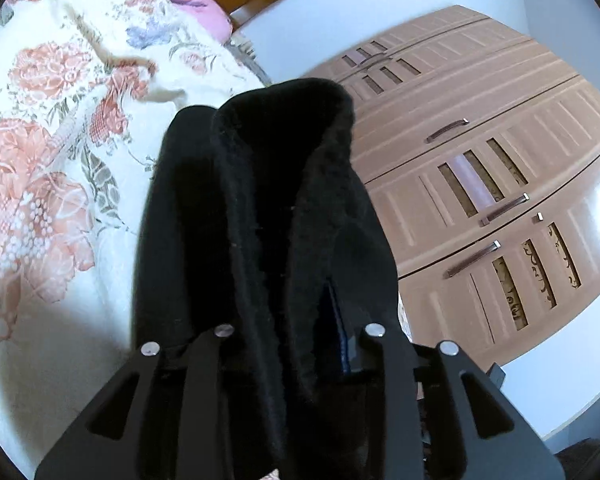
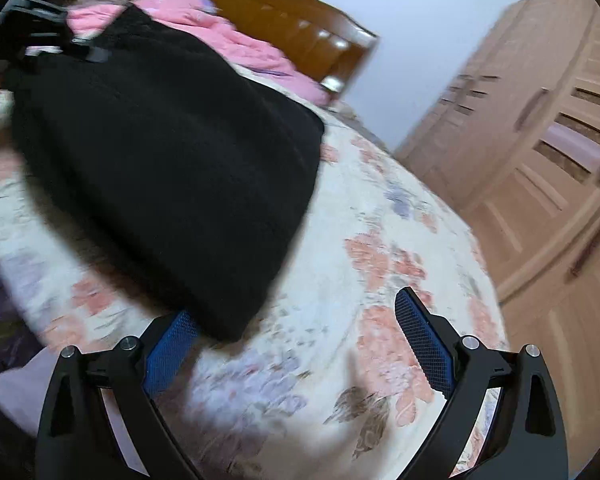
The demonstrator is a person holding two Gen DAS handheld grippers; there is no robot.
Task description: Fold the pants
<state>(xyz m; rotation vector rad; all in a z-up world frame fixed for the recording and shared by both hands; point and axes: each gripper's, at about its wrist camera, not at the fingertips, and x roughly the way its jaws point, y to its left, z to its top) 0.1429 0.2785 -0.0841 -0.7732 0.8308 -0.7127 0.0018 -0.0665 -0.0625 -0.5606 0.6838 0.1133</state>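
Note:
Black fleecy pants [image 1: 268,200] hang folded over my left gripper [image 1: 296,304] and fill the space between its fingers, hiding the tips; only the edge of one blue pad shows. In the right wrist view the pants [image 2: 160,152] slope from the left gripper [image 2: 44,36] at the upper left down onto the bed. My right gripper [image 2: 294,304] stands wide open just above the sheet with both blue pads bare. The pants' lower corner overlaps its left fingertip [image 2: 176,336] but is not clamped.
The bed has a floral sheet [image 2: 380,260] with a pink quilt [image 2: 240,44] bunched against the wooden headboard [image 2: 292,24]. A tall light-brown wardrobe [image 2: 540,140] stands to the right of the bed, across a narrow gap.

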